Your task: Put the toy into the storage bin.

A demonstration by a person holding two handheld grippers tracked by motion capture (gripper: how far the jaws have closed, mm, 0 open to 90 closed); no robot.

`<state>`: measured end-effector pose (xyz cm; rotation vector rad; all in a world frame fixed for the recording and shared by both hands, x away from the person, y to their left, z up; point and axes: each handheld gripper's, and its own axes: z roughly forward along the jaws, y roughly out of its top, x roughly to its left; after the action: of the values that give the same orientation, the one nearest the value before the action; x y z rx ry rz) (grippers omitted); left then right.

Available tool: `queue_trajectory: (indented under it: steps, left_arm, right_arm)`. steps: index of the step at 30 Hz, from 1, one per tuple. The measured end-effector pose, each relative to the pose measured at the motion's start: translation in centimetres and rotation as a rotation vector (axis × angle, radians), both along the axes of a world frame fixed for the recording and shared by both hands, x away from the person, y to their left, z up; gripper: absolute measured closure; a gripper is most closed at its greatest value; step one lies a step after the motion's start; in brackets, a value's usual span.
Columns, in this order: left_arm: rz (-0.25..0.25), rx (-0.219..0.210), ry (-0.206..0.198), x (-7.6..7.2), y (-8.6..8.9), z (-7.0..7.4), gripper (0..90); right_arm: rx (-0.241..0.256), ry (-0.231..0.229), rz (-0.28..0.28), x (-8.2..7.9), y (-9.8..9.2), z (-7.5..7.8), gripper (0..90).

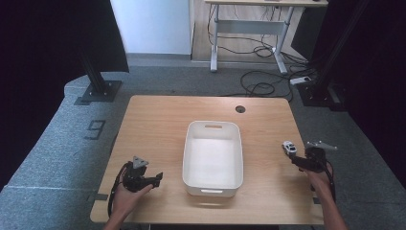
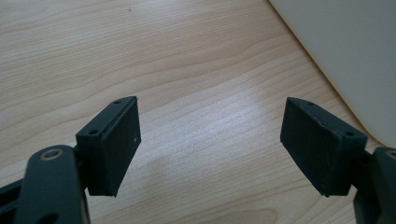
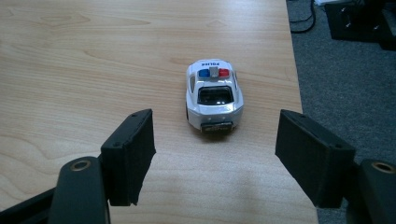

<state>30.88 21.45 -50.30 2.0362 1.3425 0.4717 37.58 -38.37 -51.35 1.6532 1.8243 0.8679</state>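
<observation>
A small white toy police car (image 3: pixel 214 95) with a red and blue roof light stands on the wooden table near its right edge (image 1: pixel 288 147). My right gripper (image 3: pixel 215 156) is open just behind the car, jaws wide apart and empty; in the high view it (image 1: pixel 298 162) sits at the table's right side. A white plastic bin (image 1: pixel 213 158) stands empty in the middle of the table. My left gripper (image 1: pixel 158 178) is open, low over the table's front left, pointing toward the bin. In its own view the left gripper (image 2: pixel 210 149) holds nothing, and the bin's wall (image 2: pixel 355 51) shows at upper right.
The table (image 1: pixel 158 120) has a round cable hole (image 1: pixel 240 109) at the back right. Grey carpet lies around it, with black stand bases at left (image 1: pixel 98 91) and right (image 1: pixel 318 93). A desk and loose cables (image 1: pixel 261 86) lie behind.
</observation>
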Motion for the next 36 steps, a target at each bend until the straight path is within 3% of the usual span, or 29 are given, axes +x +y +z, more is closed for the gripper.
queue_trajectory:
  steps: [36]
  left_arm:
    - [0.000, 0.003, 0.022, 0.2, 0.0, -0.3, 21.0]
  right_arm:
    - [0.011, -0.019, -0.010, 2.5, -0.1, 0.4, 30.7]
